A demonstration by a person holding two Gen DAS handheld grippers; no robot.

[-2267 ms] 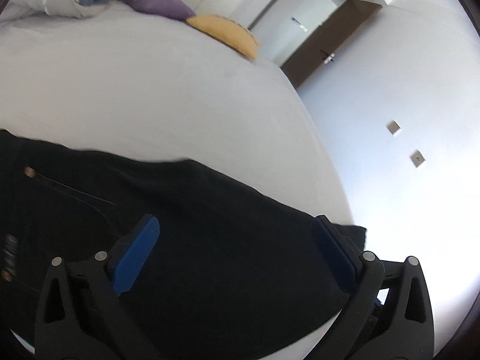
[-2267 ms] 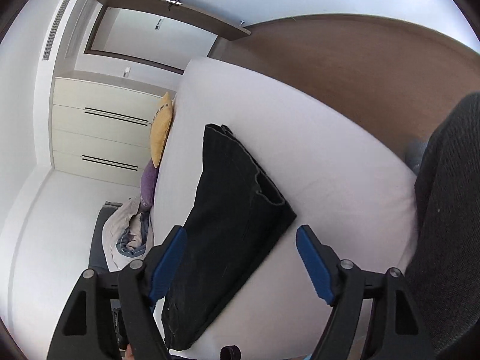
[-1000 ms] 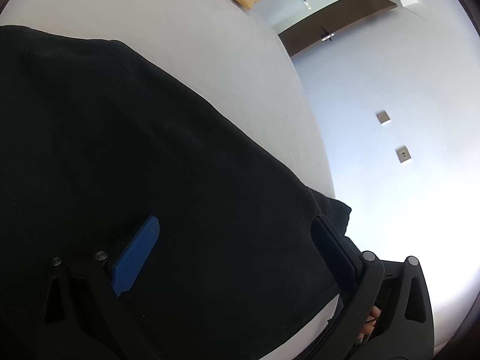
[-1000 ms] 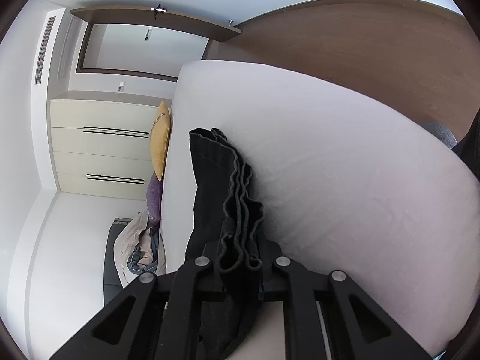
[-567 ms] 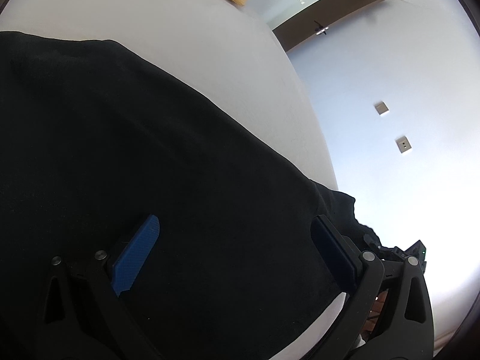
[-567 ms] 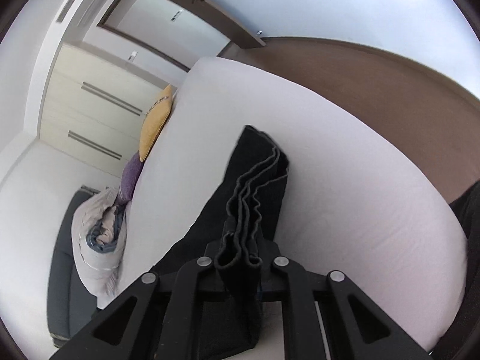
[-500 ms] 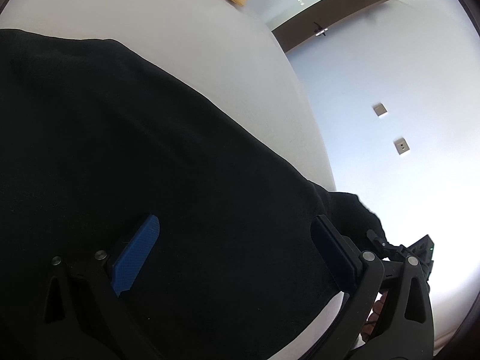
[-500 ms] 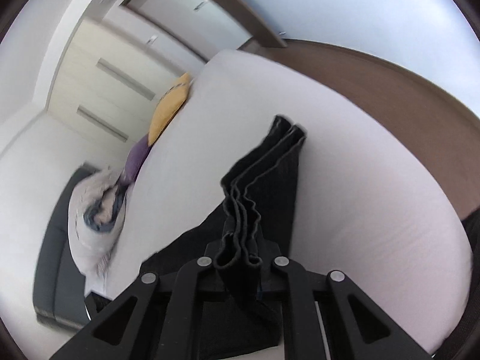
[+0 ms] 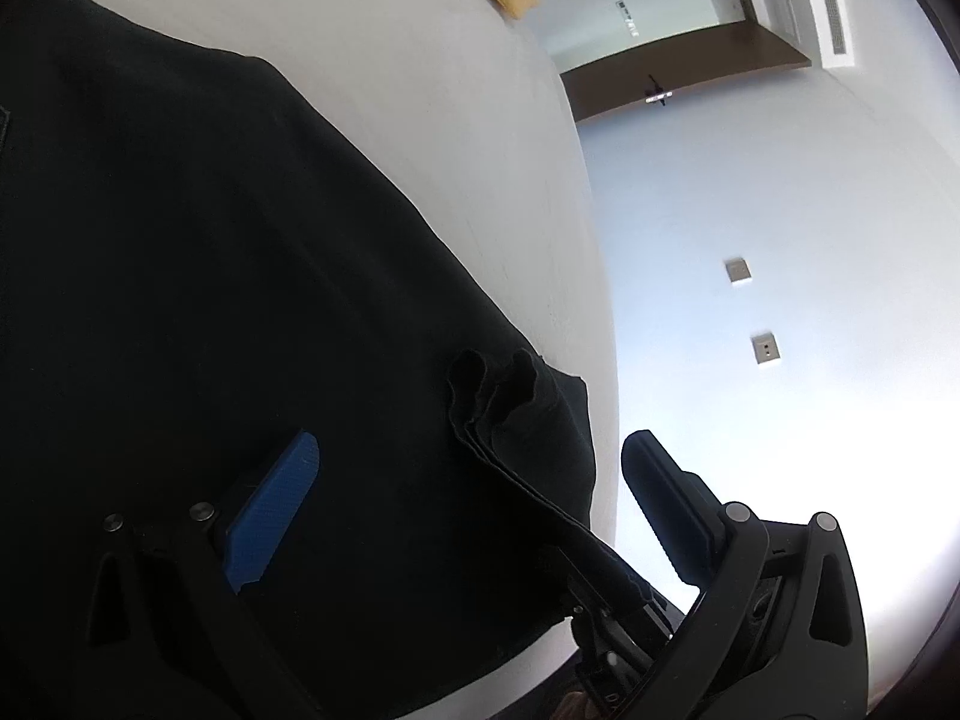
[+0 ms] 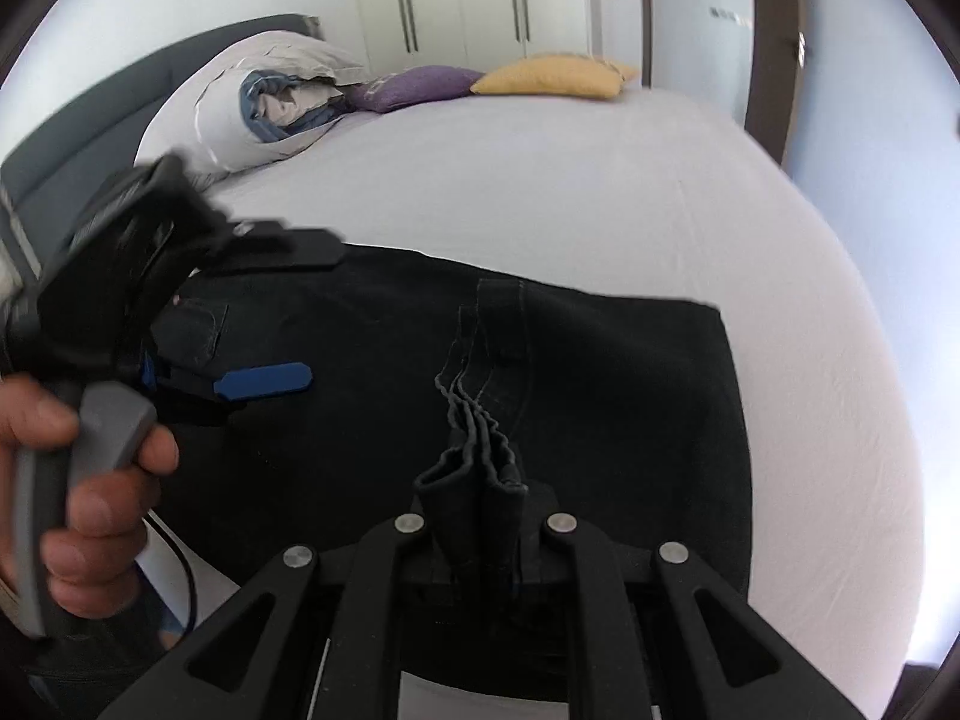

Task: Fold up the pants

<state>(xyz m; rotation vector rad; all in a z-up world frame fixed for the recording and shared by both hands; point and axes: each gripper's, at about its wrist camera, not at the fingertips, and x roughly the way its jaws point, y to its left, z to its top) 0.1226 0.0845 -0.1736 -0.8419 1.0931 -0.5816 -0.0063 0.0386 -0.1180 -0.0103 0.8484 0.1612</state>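
Pinched between the right gripper (image 10: 477, 516)'s closed jaws, the black pants' (image 10: 600, 408) bunched hem had been carried across the rest on the bed (image 10: 540, 180), suggesting a fold underway, while the left gripper (image 9: 468, 516) was held wide open.

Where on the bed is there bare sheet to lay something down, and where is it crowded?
Bare white sheet lies between the black pants and the pillows, and right of the pants. Crowded: the pants' left end, where the left gripper hovers.
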